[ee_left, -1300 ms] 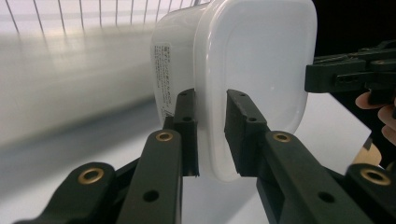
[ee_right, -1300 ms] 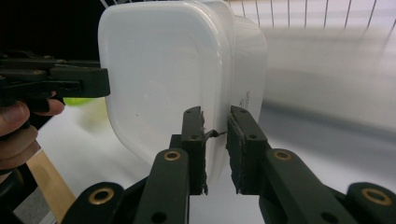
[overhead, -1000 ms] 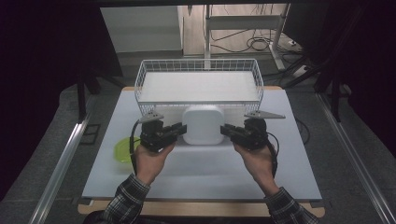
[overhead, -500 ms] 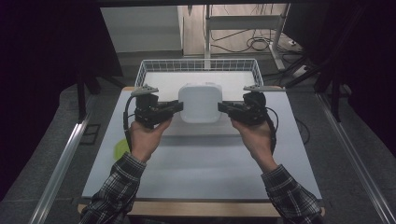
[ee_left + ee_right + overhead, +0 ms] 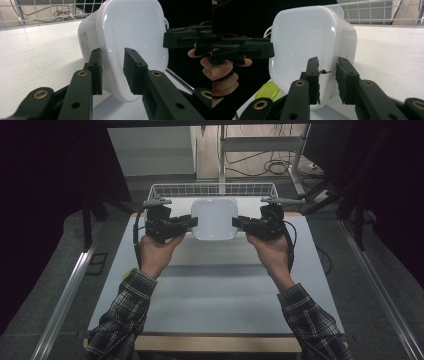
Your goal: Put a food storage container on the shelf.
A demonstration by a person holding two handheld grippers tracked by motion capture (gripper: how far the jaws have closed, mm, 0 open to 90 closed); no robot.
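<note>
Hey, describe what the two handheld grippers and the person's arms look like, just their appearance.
Both the left gripper and the right gripper are black, each with two flat jaws built from bars pinned with brass-coloured rivets. A grey three-cornered plate sits on top of each, and a black cable trails from each body. The person wears a dark-and-white plaid sleeve on each arm, with bare hands.

A white bench [image 5: 220, 290] with a wooden front edge stands on grey carpet [image 5: 60, 270]. Black curtains [image 5: 45, 180] darken both sides. Beyond it, cables [image 5: 270, 167] lie on a pale floor beside a metal rack [image 5: 260, 142].
</note>
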